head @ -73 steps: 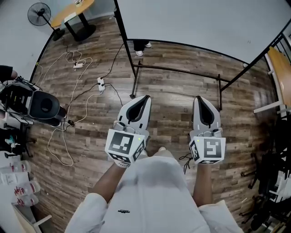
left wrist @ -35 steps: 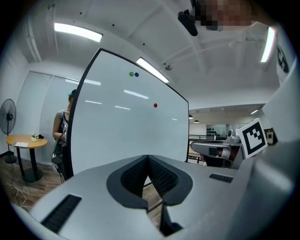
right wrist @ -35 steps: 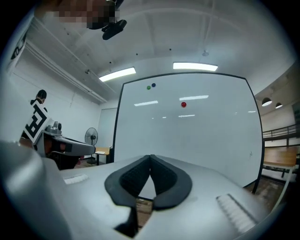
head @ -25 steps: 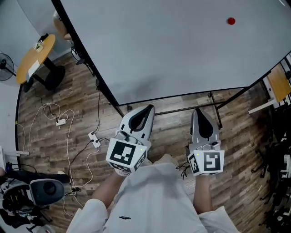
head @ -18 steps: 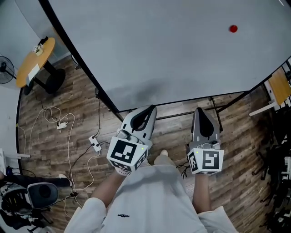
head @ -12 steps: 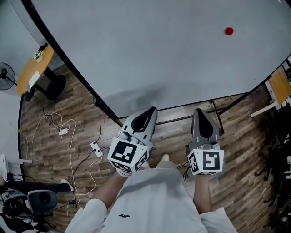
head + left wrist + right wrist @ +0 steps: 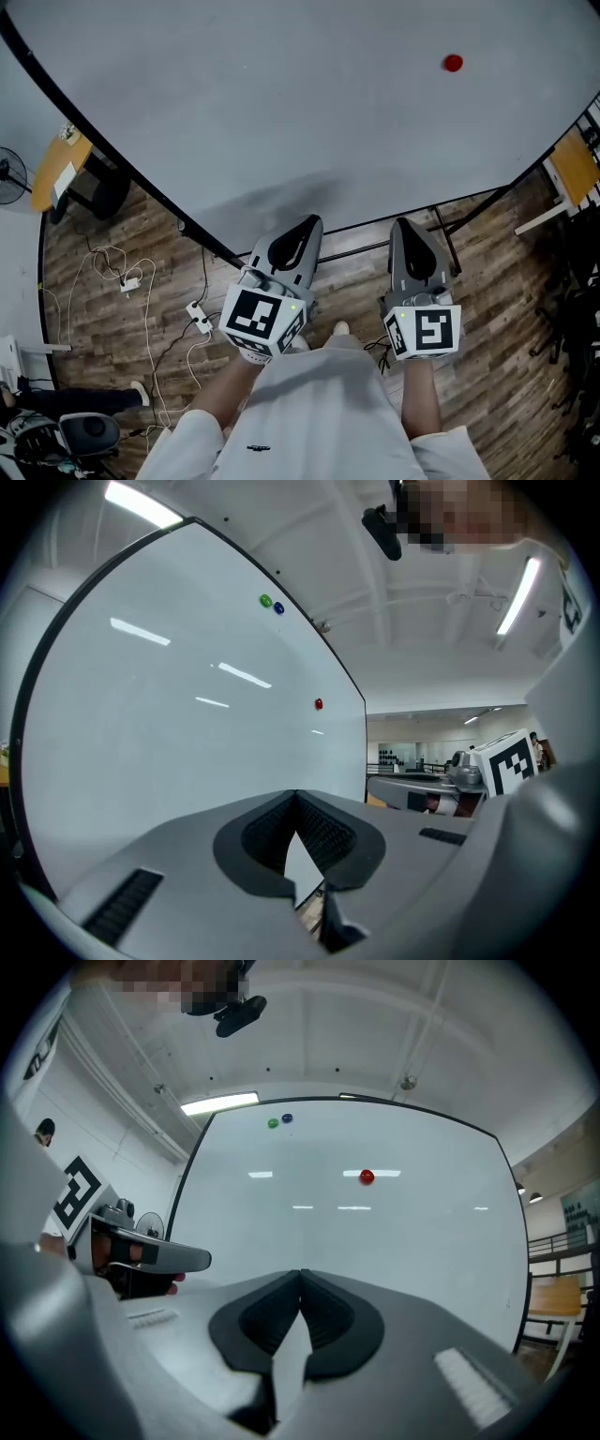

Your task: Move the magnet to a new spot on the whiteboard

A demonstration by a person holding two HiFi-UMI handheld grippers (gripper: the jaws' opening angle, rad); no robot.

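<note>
A small red magnet (image 7: 454, 63) sticks to the large whiteboard (image 7: 281, 103); it also shows as the red magnet (image 7: 367, 1177) in the right gripper view and the red magnet (image 7: 319, 704) in the left gripper view. My left gripper (image 7: 307, 225) and right gripper (image 7: 402, 226) are held side by side low in front of the board's bottom edge, both shut and holding nothing. Their tips point at the board, well short of the magnet. The left gripper (image 7: 296, 796) and right gripper (image 7: 301, 1274) show tips meeting.
A green magnet (image 7: 273, 1123) and a blue magnet (image 7: 287, 1118) sit high on the board. The board's black stand bars (image 7: 375, 249) cross just ahead of the grippers. Cables and a power strip (image 7: 199, 315) lie on the wooden floor at left; a round table (image 7: 54, 171) stands far left.
The view has tilted up and nearer the whiteboard, which now fills most of the head view; the red magnet has come into sight. Both grippers stay shut, side by side.
</note>
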